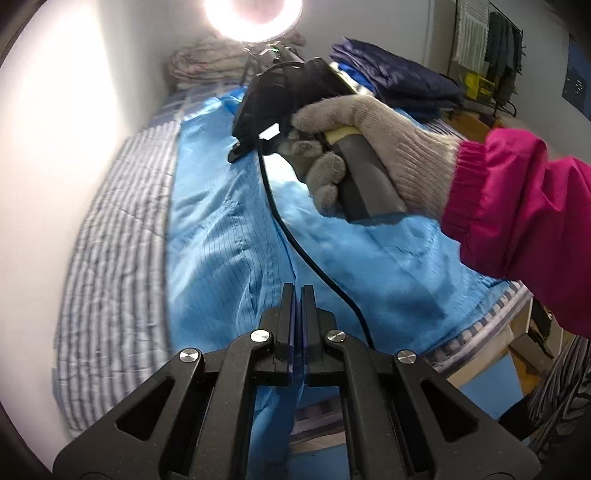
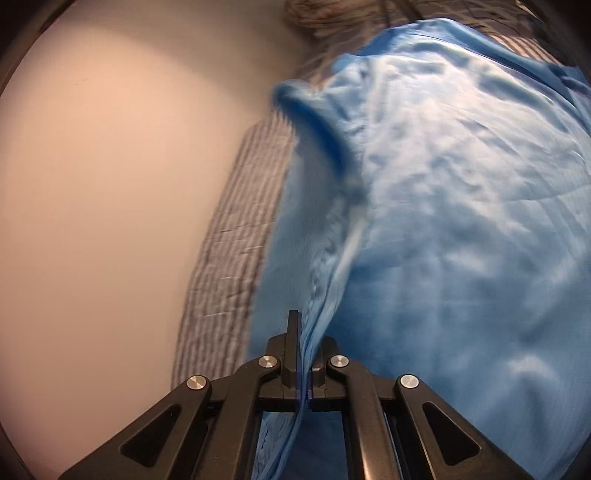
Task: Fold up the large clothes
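Both handheld tools are seen closed: the right gripper [image 2: 303, 363], at the lower centre of its own view, is clamped on a gathered edge of the blue garment [image 2: 443, 221], whose cloth is pinched between the black fingers and drawn up into a taut ridge running toward the upper middle of the frame. The left gripper [image 1: 297, 325] is also shut, its pads pressed together at the lower centre of the left view; blue cloth passes below it and seems to be caught low between the pads, though this cannot be told for certain. In the left view the other tool is seen at the upper centre, held by a gloved hand [image 1: 373, 147] with a magenta sleeve [image 1: 517, 210] at the right edge, and a black cable [image 1: 295, 243] trails down across the fabric. The garment is spread over a striped bedcover [image 1: 118, 236], filling the middle of both frames, and is lifted along one side. The step in hand is judged to be the carrying of a held edge across the body of the garment to make a fold. The next move would call for both grips to be kept firm, the edge to be laid level on the opposite side, and the cloth to be released only once flat. A pale wall [image 2: 110, 184] occupies the left of both frames; a bright ring lamp [image 1: 255, 14] is seen at the top of the left view, with a dark folded pile [image 1: 399, 77] and hanging clothes [image 1: 498, 44] at the upper right.
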The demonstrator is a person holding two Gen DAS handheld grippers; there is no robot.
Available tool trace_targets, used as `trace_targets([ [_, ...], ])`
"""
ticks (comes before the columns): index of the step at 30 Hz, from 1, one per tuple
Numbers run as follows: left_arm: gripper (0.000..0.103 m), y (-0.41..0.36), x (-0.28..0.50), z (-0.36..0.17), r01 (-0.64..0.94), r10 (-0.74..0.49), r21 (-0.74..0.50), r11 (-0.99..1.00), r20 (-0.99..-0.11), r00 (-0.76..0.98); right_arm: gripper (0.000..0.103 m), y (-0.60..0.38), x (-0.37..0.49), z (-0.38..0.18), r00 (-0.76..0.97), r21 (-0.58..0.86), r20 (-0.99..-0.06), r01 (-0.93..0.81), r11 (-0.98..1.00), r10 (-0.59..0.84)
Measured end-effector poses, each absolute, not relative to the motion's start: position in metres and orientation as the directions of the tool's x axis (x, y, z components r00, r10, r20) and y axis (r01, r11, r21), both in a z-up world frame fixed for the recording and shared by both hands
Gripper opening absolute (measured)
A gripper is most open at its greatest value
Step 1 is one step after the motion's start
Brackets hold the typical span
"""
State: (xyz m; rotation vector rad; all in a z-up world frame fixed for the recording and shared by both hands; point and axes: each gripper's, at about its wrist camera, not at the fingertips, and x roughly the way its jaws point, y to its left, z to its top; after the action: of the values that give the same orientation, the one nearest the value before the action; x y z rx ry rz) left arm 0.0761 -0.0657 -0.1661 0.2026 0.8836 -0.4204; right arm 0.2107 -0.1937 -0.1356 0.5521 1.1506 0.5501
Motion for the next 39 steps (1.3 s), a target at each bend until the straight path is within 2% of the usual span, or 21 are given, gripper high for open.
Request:
trace_targets([
  [2, 0.0, -0.068, 0.079, -0.17, 0.444, -0.285, -0.022, 0.896, -0.794, 0.536, 0.0, -0.199, 0.217, -0.142, 0.304, 0.633, -0.71, -0.12, 0.765, 0.635],
  [6, 0.001, -0.054, 0.077, -0.176, 0.441, -0.363, -0.154, 0.884, -0.822, 0.439, 0.0, -0.193, 0.227, -0.151, 0.297, 0.569, -0.755, -0.144, 0.81, 0.584],
  [11, 0.003, -0.004, 0.063, -0.156, 0.375, -0.445, -0.289, 0.881, -0.777, 0.446, 0.0, -0.187, 0.236, -0.16, 0.289, 0.538, -0.776, -0.162, 0.827, 0.561],
  [13, 0.003, 0.018, 0.061, -0.147, 0.327, -0.428, -0.296, 0.897, -0.761, 0.487, 0.006, -0.186, 0.234, -0.157, 0.278, 0.538, -0.781, -0.155, 0.829, 0.559],
  [14, 0.003, 0.03, 0.063, -0.145, 0.29, -0.407, -0.294, 0.911, -0.758, 0.51, 0.013, -0.19, 0.231, -0.156, 0.271, 0.531, -0.79, -0.15, 0.834, 0.551],
  [15, 0.003, 0.042, 0.066, -0.144, 0.252, -0.392, -0.302, 0.919, -0.757, 0.523, 0.03, -0.194, 0.227, -0.156, 0.267, 0.519, -0.799, -0.148, 0.842, 0.54],
  [16, 0.003, 0.051, 0.069, -0.145, 0.223, -0.387, -0.317, 0.922, -0.757, 0.527, 0.033, -0.197, 0.221, -0.154, 0.27, 0.506, -0.805, -0.154, 0.849, 0.529],
  [19, 0.003, 0.069, 0.079, -0.152, 0.157, -0.396, -0.37, 0.916, -0.758, 0.519, 0.033, -0.209, 0.196, -0.136, 0.283, 0.481, -0.808, -0.191, 0.855, 0.518],
  [26, 0.004, 0.053, 0.089, -0.199, 0.119, -0.375, -0.358, 0.926, -0.837, 0.4, 0.033, -0.214, 0.113, -0.124, 0.227, 0.434, -0.827, -0.322, 0.841, 0.514],
  [28, 0.004, 0.048, 0.09, -0.215, 0.103, -0.327, -0.311, 0.945, -0.868, 0.374, 0.03, -0.212, 0.089, -0.132, 0.187, 0.442, -0.835, -0.332, 0.833, 0.517],
  [30, 0.003, 0.043, 0.09, -0.23, 0.098, -0.224, -0.202, 0.974, -0.904, 0.364, 0.023, -0.206, 0.068, -0.143, 0.164, 0.419, -0.853, -0.35, 0.838, 0.496],
  [32, 0.004, 0.043, 0.089, -0.24, 0.104, -0.202, -0.176, 0.979, -0.909, 0.364, 0.019, -0.198, 0.057, -0.153, 0.161, 0.387, -0.868, -0.374, 0.843, 0.47],
  [36, 0.004, 0.037, 0.085, -0.235, 0.132, -0.153, -0.109, 0.985, -0.907, 0.392, 0.02, -0.186, 0.044, -0.157, 0.196, 0.314, -0.884, -0.421, 0.851, 0.424],
  [38, 0.004, 0.037, 0.084, -0.226, 0.124, -0.161, -0.119, 0.985, -0.898, 0.41, 0.022, -0.19, 0.042, -0.15, 0.19, 0.346, -0.871, -0.416, 0.841, 0.452],
  [39, 0.004, 0.037, 0.081, -0.216, 0.125, -0.165, -0.122, 0.985, -0.884, 0.437, 0.028, -0.194, 0.038, -0.142, 0.206, 0.346, -0.864, -0.419, 0.84, 0.459],
])
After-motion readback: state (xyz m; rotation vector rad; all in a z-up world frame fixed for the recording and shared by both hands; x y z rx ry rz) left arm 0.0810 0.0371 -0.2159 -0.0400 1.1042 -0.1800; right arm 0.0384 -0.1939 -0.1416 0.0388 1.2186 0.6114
